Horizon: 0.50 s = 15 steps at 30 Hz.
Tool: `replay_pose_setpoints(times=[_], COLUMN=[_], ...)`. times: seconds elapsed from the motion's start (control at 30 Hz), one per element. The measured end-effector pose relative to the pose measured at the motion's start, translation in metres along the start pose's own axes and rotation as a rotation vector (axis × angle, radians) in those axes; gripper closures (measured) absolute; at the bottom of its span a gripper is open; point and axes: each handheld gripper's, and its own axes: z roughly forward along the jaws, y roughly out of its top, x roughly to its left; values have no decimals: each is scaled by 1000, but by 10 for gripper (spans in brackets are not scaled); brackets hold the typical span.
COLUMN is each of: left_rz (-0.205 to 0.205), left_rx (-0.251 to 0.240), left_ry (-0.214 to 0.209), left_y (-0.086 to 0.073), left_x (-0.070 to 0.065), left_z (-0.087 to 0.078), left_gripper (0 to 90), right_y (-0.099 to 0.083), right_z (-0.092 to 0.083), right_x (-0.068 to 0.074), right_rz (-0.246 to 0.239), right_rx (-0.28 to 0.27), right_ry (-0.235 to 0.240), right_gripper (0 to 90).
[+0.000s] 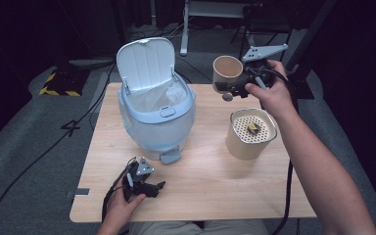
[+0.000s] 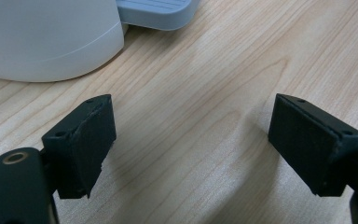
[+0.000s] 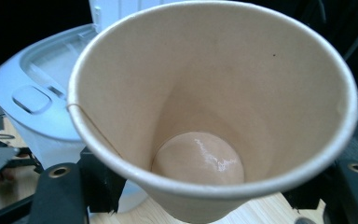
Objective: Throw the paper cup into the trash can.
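The high view looks forward and down on the whole desk (image 1: 210,181). The left gripper view skims the desk close up; the right gripper view looks into a cup (image 3: 214,112). All share the bin (image 1: 156,112).

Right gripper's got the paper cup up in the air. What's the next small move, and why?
Probably carry the tan paper cup leftward over the pale blue lidded bin. The right gripper holds it aloft and apart from the bin, whose lid stands open; a little brownish liquid sits at the cup's bottom.

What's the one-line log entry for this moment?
right gripper: shut on paper cup, raised | left gripper: open, on table | bin: lid open
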Motion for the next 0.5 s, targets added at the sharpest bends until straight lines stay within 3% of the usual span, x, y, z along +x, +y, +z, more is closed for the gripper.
replay_pose_setpoints(times=[0.23,0.5], left_rz=[6,10], left_rx=[4,2], left_ry=[6,7], left_y=[1,1], left_x=[1,1], left_z=[0,0], left_gripper=[150,150], right_y=[24,36], right_z=[28,54], right_x=[30,52], right_rz=[-1,9], right_rx=[-17,-17], right_ry=[-2,-8], right_gripper=[292,291])
